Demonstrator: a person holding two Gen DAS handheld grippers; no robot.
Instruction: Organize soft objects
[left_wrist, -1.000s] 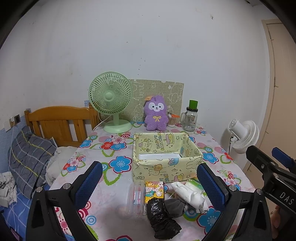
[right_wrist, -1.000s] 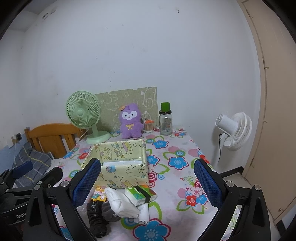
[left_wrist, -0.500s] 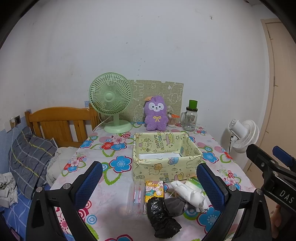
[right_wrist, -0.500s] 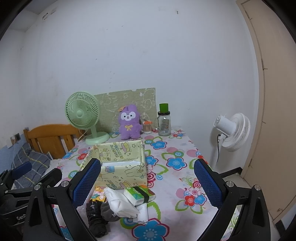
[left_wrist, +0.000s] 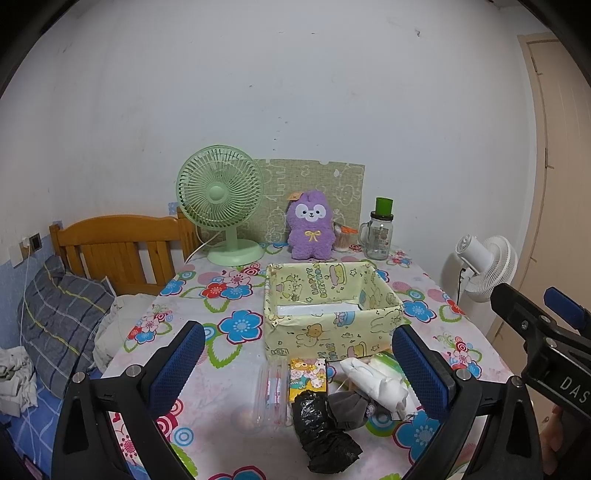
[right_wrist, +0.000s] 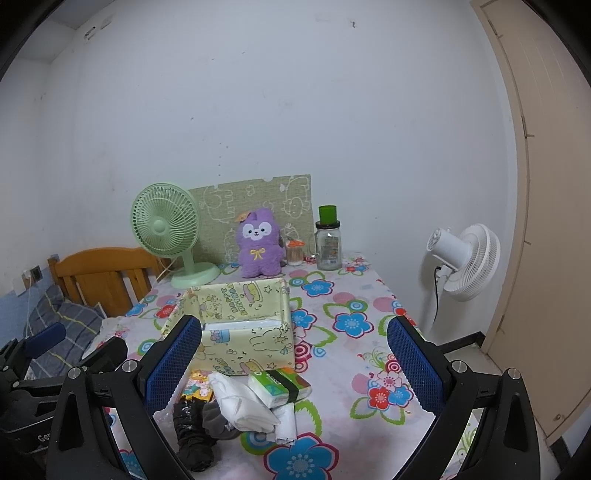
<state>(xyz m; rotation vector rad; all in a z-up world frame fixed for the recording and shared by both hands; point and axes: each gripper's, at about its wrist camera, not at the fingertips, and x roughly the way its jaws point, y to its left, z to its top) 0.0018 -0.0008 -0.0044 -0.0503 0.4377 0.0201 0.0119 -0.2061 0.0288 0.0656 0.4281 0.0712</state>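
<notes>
From the left wrist view, the left gripper is wide open and holds nothing. Under it, on the near part of the worktop, lie a crumpled black bag, a grey sock and a white cloth roll. They look light and squashy, so I would pinch each around its thick middle. The yellow box sits just behind them. A clear tube lies beside the bag and could roll. From the right wrist view, the right gripper is wide open and empty too. A tissue pack rests against the white cloth roll. The purple plush, green fan and glass jar stand far back, out of the way.
</notes>
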